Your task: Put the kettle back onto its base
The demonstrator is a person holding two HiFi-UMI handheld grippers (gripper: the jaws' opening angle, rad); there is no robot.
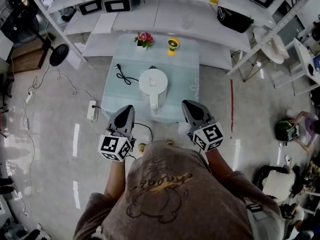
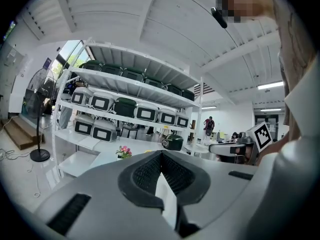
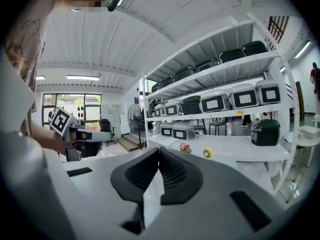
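Note:
A white kettle (image 1: 153,85) stands upright in the middle of the small pale table (image 1: 184,79), handle toward me. Its base is hidden under it, and a black cord (image 1: 125,76) runs out at its left. My left gripper (image 1: 127,109) hovers over the table's near edge, left of the kettle and apart from it. My right gripper (image 1: 186,105) hovers at the near right, also apart from it. In the left gripper view the left gripper's (image 2: 161,155) jaws meet with nothing between them. In the right gripper view the right gripper's (image 3: 159,150) jaws are likewise shut and empty.
Pink flowers (image 1: 144,38) and a small yellow object (image 1: 173,44) stand at the table's far edge. White shelving (image 1: 165,4) with boxes runs behind. A power strip (image 1: 91,110) and cables lie on the floor at left, near a standing fan (image 1: 59,54).

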